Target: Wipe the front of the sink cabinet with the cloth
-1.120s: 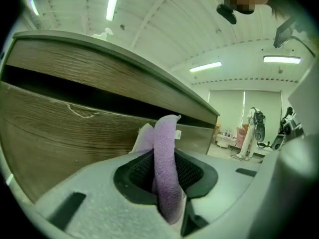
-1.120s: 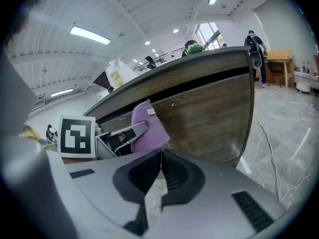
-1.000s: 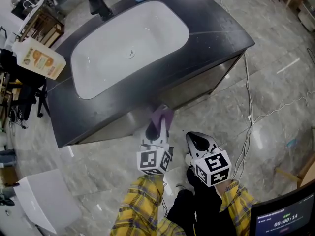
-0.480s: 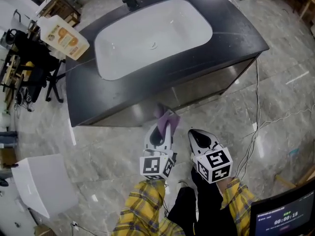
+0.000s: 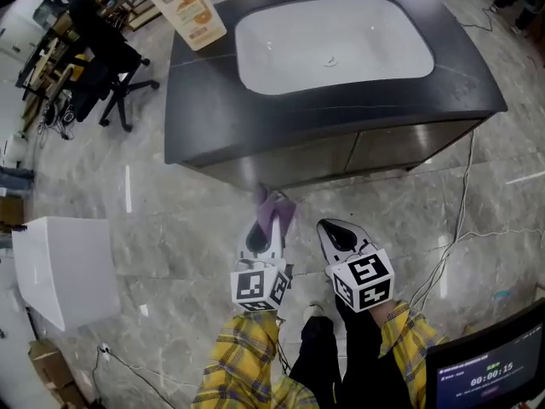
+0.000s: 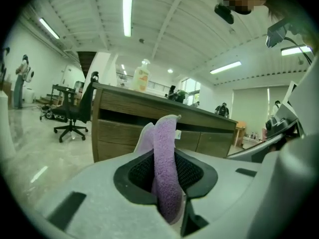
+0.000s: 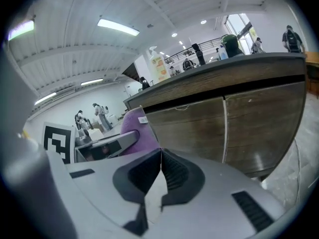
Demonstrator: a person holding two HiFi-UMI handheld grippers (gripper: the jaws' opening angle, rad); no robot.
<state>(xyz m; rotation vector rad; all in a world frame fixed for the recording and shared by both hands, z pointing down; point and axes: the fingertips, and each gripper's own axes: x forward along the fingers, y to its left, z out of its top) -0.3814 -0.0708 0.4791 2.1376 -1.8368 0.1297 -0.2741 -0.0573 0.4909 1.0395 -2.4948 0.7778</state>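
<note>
My left gripper (image 5: 269,220) jaws pinch the soft, floppy cloth (image 6: 166,168) at its fold; right gripper (image 5: 332,229) jaws together, empty.

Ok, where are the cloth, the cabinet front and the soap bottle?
cloth (image 6: 165,158): left gripper view, middle of the purple fold.
cabinet front (image 5: 400,150): head view, the right door panel.
soap bottle (image 5: 187,7): head view, its orange label.

Purple cloth (image 5: 277,204); dk-grey sink cabinet (image 5: 204,100) w/ white basin (image 5: 341,41); yellow plaid sleeves (image 5: 243,356); grey marbled floor (image 5: 170,220)
</note>
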